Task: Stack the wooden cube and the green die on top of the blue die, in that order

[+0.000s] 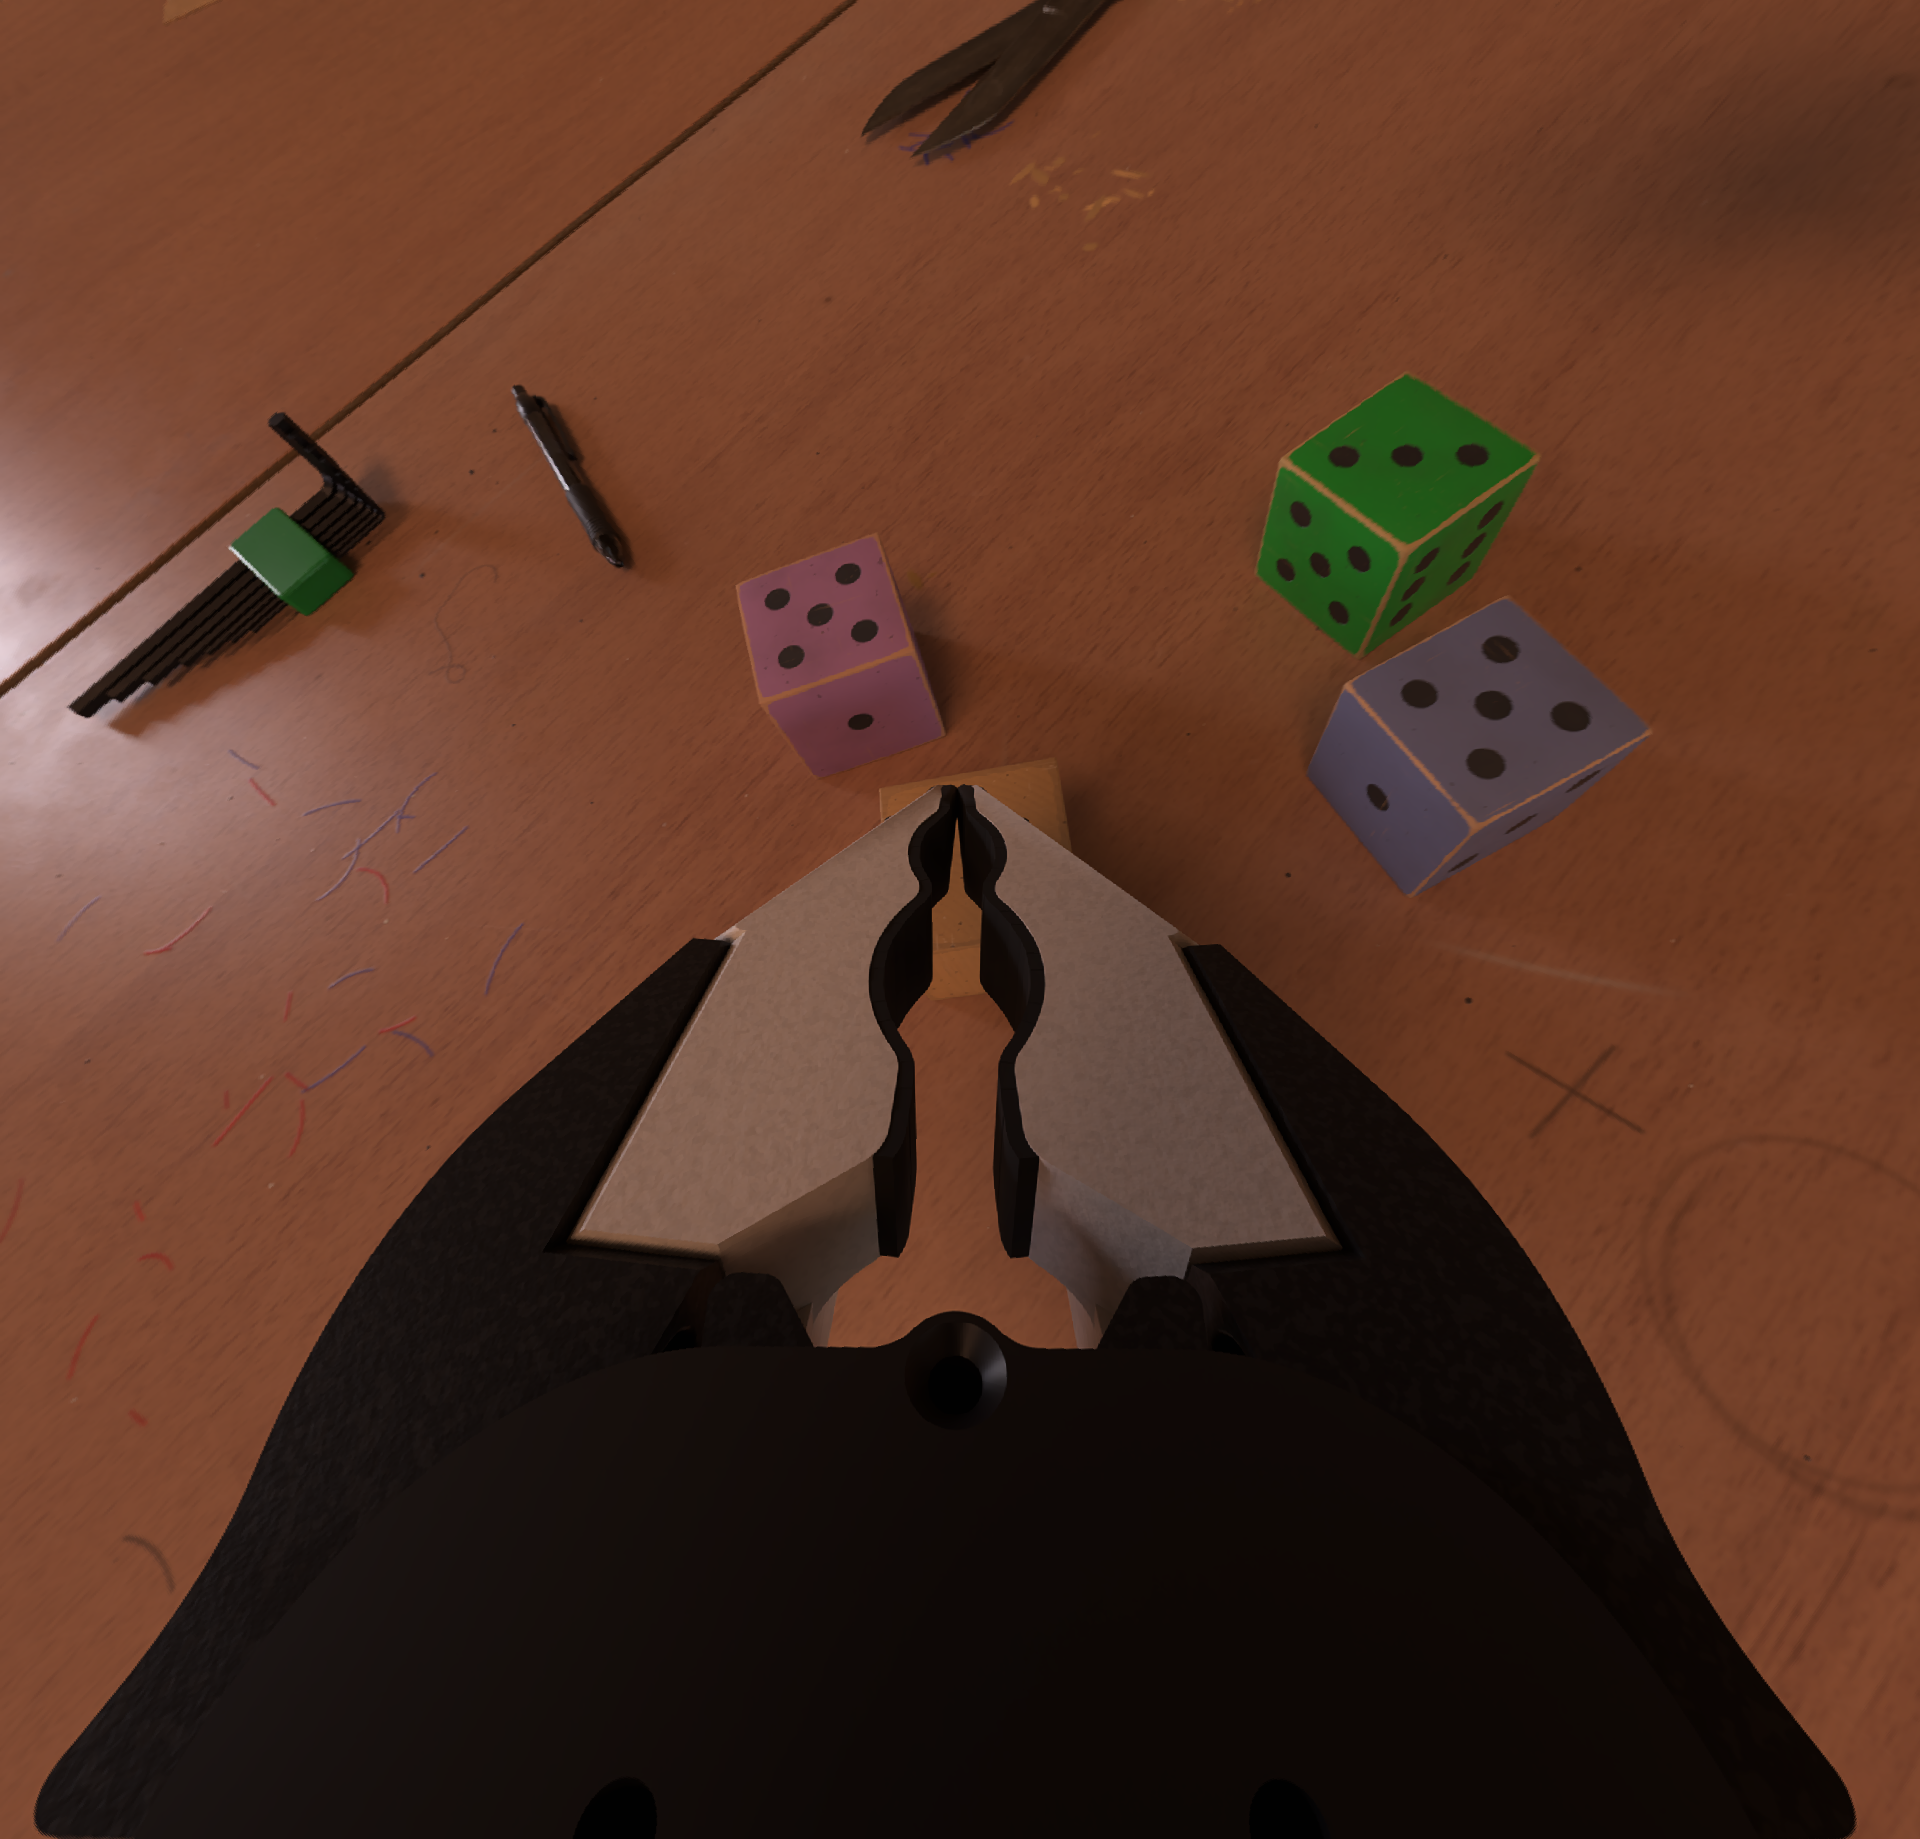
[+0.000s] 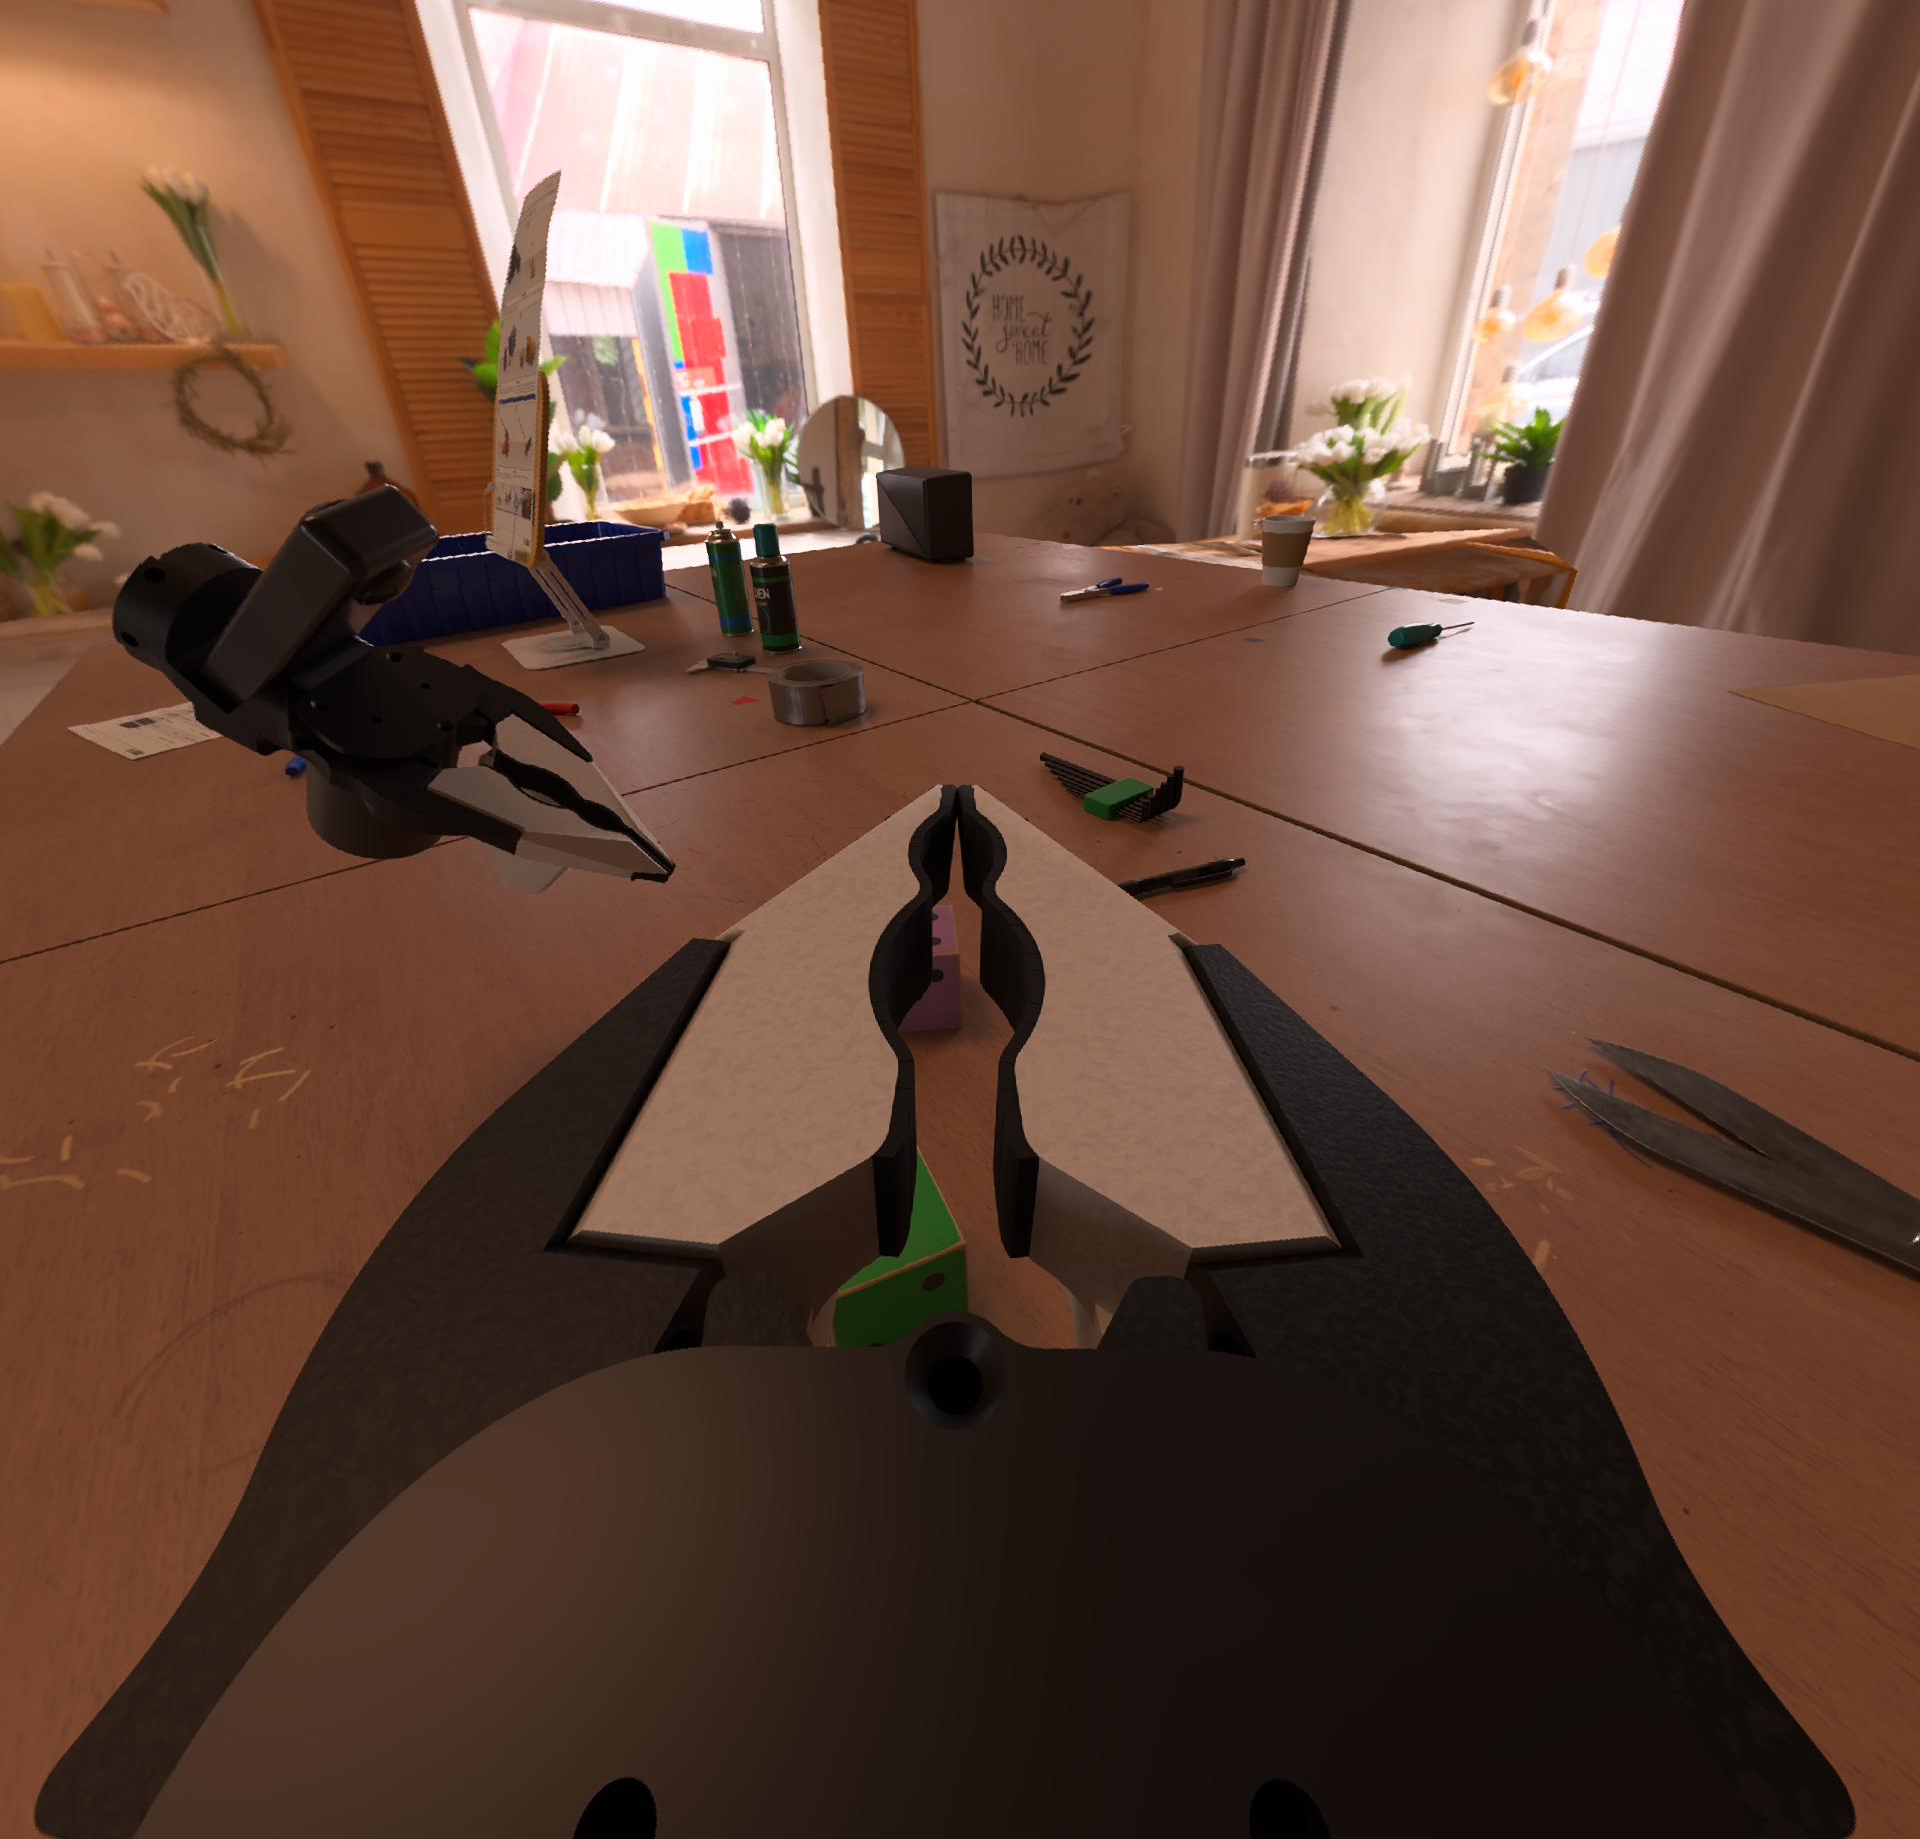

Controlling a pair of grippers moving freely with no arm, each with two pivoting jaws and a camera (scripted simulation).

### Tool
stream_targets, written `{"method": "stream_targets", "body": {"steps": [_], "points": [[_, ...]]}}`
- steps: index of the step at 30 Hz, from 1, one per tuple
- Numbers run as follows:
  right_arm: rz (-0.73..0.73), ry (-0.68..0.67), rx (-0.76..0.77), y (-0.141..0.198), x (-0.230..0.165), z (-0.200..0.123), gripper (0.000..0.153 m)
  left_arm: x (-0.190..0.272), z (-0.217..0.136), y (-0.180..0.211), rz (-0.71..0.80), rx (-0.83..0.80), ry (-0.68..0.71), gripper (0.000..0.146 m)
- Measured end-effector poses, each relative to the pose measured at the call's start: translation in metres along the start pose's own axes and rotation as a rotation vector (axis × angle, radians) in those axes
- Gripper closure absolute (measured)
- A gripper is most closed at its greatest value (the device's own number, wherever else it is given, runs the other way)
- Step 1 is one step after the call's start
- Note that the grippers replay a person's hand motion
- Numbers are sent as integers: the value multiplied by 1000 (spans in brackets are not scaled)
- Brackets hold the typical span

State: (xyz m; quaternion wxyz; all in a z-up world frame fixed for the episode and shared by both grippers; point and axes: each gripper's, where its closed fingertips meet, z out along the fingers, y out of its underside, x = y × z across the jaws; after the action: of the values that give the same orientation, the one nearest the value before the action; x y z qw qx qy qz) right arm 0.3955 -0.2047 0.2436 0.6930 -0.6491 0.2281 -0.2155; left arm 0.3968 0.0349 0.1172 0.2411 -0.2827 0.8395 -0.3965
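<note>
Nothing is stacking yet: cube [image 1: 1023,797], green die [image 1: 1392,511] and blue die [image 1: 1475,740] are sitting apart on the counter [image 1: 1039,387], both claws [image 1: 957,802] [image 2: 957,802] clenched empty.

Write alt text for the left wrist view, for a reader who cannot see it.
The shut left gripper hovers over a wooden cube on a brown table, holding nothing. Beyond it sit a pink die, and to the right a green die beside a blue die. Hex keys, a pen and scissors lie farther off.
</note>
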Motion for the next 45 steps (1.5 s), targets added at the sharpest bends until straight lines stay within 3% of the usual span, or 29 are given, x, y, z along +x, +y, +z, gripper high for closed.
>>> {"method": "stream_targets", "body": {"steps": [5, 8, 16, 21, 25, 33, 38, 43, 45], "points": [[-9, 1, 11, -2, 1, -3, 153, -2, -18, -9, -110, 66, 128, 146], [-5, 6, 19, -2, 3, -6, 153, -20, -27, -9, -115, 92, 118, 145], [14, 21, -25, 12, 12, -8, 152, -36, -20, 0, -80, 116, 116, 88], [-14, 10, -121, 37, 15, -3, 133, -19, 5, 22, -97, 3, 107, 61], [-3, 29, -178, 55, 22, 0, 128, -8, 23, 40, -189, -59, 2, 62], [27, -34, -287, 82, 20, -1, 116, 8, 41, 52, -163, -94, -26, 58], [57, -20, -272, 88, 27, -3, 116, 10, 53, 63, -152, -135, -33, 64], [56, -13, -258, 86, 30, -7, 116, 9, 58, 69, -136, -167, -23, 84], [67, -17, -248, 84, 31, -8, 116, 9, 57, 68, -138, -176, -8, 84]]}}
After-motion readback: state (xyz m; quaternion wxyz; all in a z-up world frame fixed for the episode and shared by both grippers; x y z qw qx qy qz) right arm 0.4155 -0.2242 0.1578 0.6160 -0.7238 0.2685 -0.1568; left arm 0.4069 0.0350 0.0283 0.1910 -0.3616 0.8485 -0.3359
